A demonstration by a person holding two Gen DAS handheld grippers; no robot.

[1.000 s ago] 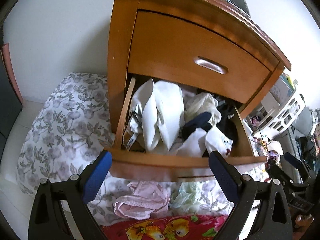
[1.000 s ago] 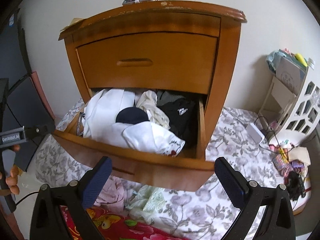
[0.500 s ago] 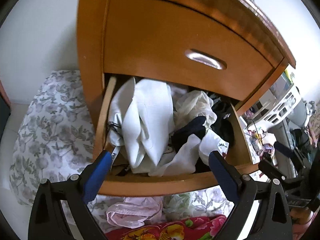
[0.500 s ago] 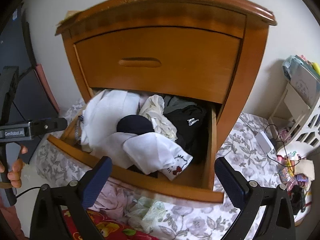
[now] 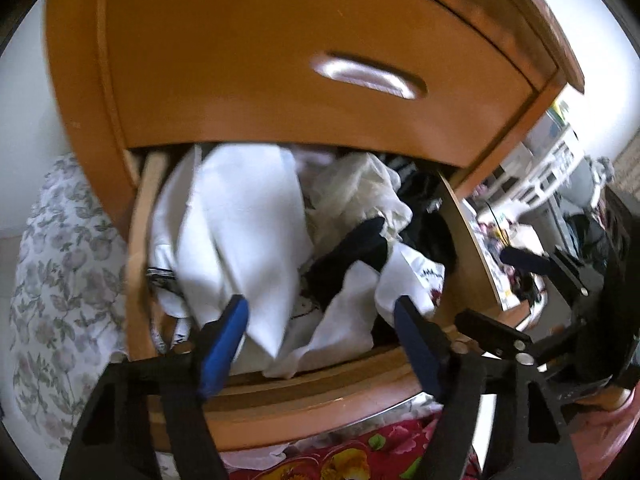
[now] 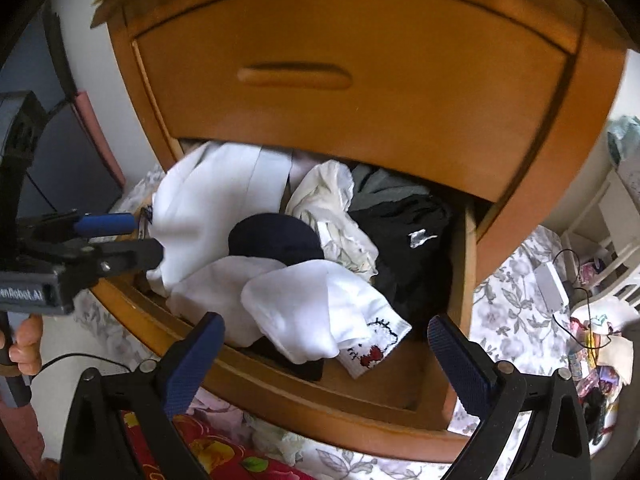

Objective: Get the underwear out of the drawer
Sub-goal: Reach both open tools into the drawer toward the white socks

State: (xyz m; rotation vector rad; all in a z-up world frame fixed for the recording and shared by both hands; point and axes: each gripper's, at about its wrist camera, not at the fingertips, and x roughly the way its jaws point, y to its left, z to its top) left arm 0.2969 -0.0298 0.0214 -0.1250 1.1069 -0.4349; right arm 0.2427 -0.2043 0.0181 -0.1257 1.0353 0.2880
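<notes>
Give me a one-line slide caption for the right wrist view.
Right claw open above the open drawer of jumbled clothes, a white cartoon-print garment nearest, the left claw at the left.

Both wrist cameras are looking steeply down at close range, sharing the open drawer of clothes.
</notes>
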